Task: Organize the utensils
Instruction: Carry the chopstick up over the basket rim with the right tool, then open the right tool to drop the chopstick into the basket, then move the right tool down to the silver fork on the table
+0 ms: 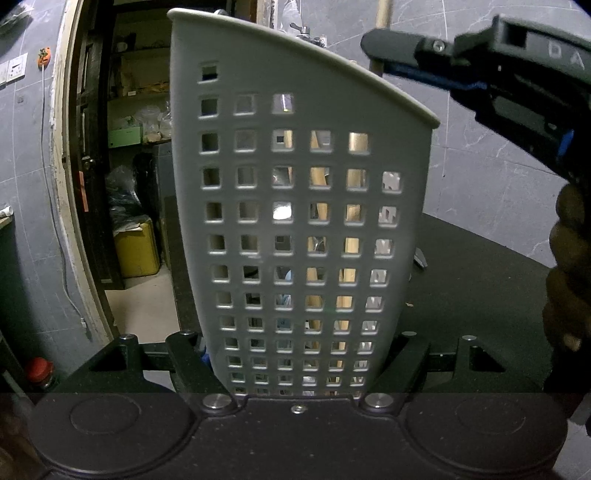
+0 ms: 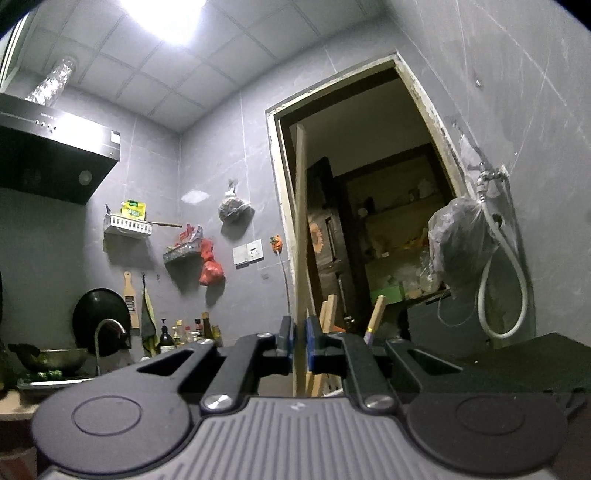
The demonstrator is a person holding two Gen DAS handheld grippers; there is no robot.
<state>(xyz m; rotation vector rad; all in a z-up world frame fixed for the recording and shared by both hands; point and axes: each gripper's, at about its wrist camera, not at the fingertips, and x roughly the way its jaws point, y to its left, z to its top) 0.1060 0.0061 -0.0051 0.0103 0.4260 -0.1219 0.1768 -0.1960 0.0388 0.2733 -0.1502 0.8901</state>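
A grey perforated utensil holder [image 1: 295, 221] stands upright and fills the left wrist view. My left gripper [image 1: 295, 339] is shut on its lower part, one finger on each side. Through its holes I see wooden handles [image 1: 317, 177] and some metal pieces inside. My right gripper [image 1: 380, 61] hangs above the holder's right rim, gripped by a person's hand [image 1: 569, 266]. It is shut on a long pale wooden stick [image 1: 382, 14]. In the right wrist view that wooden stick [image 2: 300, 221] rises upright from between the blue pads of the right gripper [image 2: 300, 343]. Two more handles [image 2: 376, 314] poke up just behind.
The holder rests over a black tabletop [image 1: 480, 288]. An open doorway [image 1: 129, 147] to a cluttered storeroom with a yellow container [image 1: 136, 251] lies behind on the left. The right wrist view shows a range hood [image 2: 55, 155], a sink bowl [image 2: 55, 358], bottles [image 2: 184, 332] and a wall hose [image 2: 498, 295].
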